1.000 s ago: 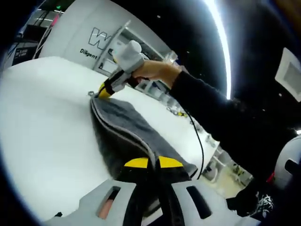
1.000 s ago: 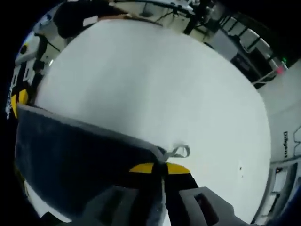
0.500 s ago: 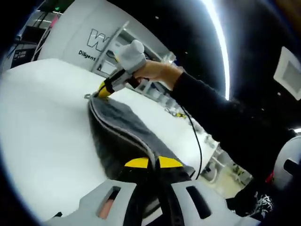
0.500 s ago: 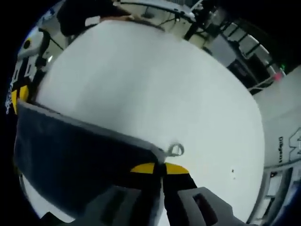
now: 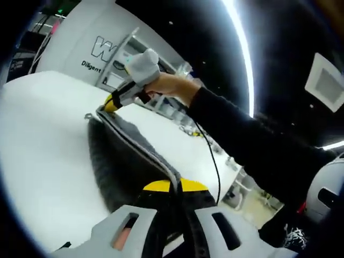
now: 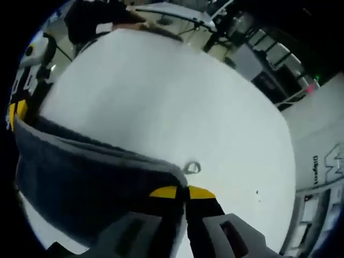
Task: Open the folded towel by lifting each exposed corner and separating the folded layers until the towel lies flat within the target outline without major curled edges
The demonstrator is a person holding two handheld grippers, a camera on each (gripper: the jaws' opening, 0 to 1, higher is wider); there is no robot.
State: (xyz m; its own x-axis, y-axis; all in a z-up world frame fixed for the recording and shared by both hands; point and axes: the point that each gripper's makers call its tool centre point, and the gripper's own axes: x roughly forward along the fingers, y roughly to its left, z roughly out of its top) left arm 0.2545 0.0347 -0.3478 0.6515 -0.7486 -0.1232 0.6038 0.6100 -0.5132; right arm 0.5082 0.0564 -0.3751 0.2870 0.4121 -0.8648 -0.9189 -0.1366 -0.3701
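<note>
Gripping the grey towel point(image 5: 129, 156) at 2 corners, with both sets of yellow-tipped jaws pressed together on its piped edge. In the left gripper view, left hand-held gripper point(image 5: 170, 185) clamped on the near corner of the towel, low in the picture, the cloth rising away from it as a taut, stretched band held above the white counter point(image 5: 43, 140). At the far end of that band, right hand-held gripper point(image 5: 110, 102) pinched on the opposite corner, held by a hand point(image 5: 166, 86) that runs back into a dark sleeve point(image 5: 242, 145). Small hanging loop point(image 5: 87, 115) sticking out from the towel just beside that far corner. Beyond the counter, a white wall panel point(image 5: 80, 37) with dark lettering.

In the right gripper view, right hand-held gripper point(image 6: 185, 192) closed on the towel point(image 6: 86, 183) corner, with the loop point(image 6: 191, 167) standing free just above the jaws against the counter point(image 6: 177, 102). Towel spread leftward from that corner as a dark sheet with a lighter hem along its top edge, reaching the left hand-held gripper point(image 6: 15, 110) at the far left end. Whether the lower part of the towel touches the counter cannot be told.
</note>
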